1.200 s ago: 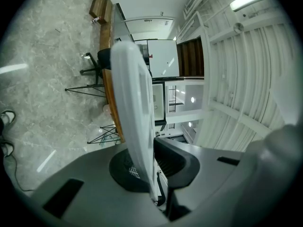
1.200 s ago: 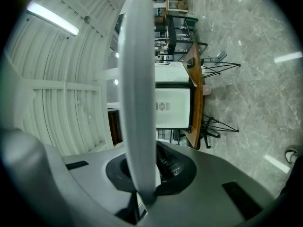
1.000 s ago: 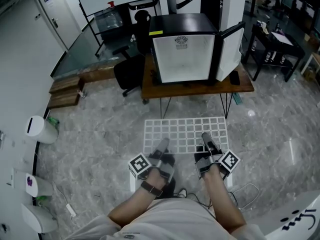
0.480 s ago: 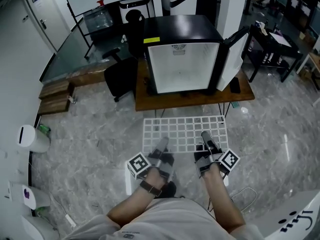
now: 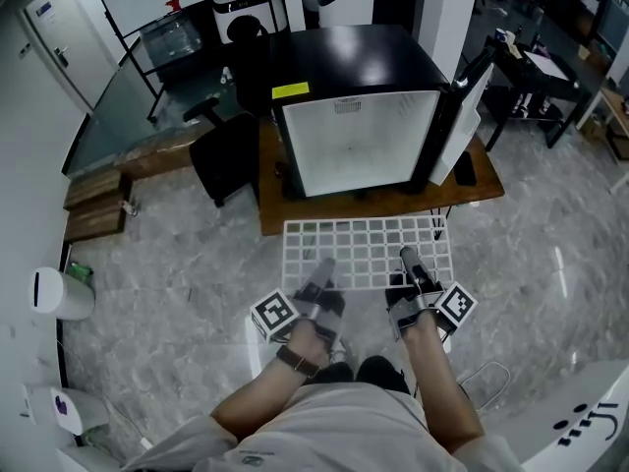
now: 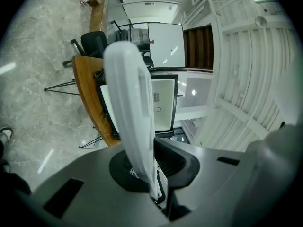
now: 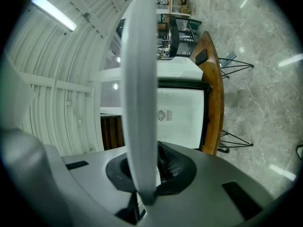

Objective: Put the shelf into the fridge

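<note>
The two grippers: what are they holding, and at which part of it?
Both hold the white wire shelf by its near edge: the left gripper on that edge's left part, the right gripper on its right part.

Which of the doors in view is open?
The fridge door, swung out to the right, baring the white inside. The room door at the upper left sits shut.

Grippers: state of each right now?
Left gripper: shut on the shelf.
Right gripper: shut on the shelf.
</note>
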